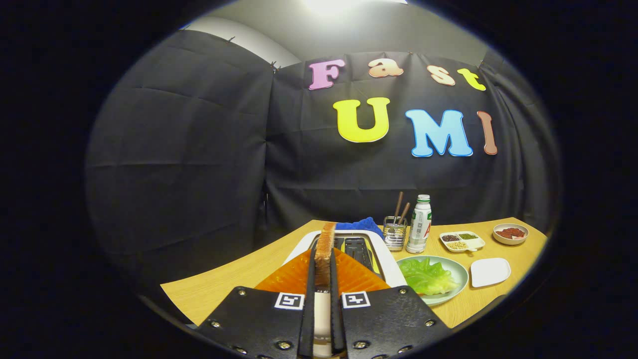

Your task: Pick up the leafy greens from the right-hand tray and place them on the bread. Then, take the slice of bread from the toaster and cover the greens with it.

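A toasted slice of bread (326,239) stands edge-on and upright between my fingers, with my gripper (323,257) shut on it. It is held just above the white toaster (386,259), whose dark slots (358,249) lie right behind and to the right of the slice. The leafy greens (426,275) lie on a pale green plate (461,275) on the table, to the right of the fingers and beside the toaster. A thin brown edge peeks out under the greens at the plate's front.
Beyond the plate stand a wire utensil holder (395,233) and a white bottle (419,230). A small white tray (490,271), a divided dish (462,241) and a bowl of red food (510,233) sit to the right. A blue cloth (360,224) lies behind the toaster.
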Available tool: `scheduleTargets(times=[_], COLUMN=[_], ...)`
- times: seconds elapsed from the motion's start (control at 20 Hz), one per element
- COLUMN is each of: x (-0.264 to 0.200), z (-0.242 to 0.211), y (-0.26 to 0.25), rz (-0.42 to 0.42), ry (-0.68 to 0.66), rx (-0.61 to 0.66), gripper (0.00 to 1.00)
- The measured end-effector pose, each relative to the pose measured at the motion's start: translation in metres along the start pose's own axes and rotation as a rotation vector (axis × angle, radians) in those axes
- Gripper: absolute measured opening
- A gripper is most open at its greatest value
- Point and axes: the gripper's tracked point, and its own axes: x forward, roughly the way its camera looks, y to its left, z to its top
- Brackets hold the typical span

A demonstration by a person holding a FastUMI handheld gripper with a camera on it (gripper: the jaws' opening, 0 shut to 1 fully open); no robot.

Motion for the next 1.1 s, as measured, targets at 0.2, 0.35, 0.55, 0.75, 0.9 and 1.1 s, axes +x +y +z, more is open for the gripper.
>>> scheduleTargets(times=[0.2, 0.35, 0.55, 0.75, 0.9, 1.1], x=[0.0, -0.002, -0.001, -0.012, -0.016, -0.029], z=[0.0, 0.0, 0.014, 0.041, 0.065, 0.091], y=[0.002, 0.006, 0.001, -0.009, -0.02, -0.041], rz=[0.014, 0.044, 0.067, 0.072, 0.075, 0.083], ry=[0.003, 0.022, 0.009, -0.028, -0.057, -0.088], rx=[-0.017, -0.019, 0.008, 0.044, 0.062, 0.102], gripper=[0.07, 0.07, 0.06, 0.0, 0.0, 0.0])
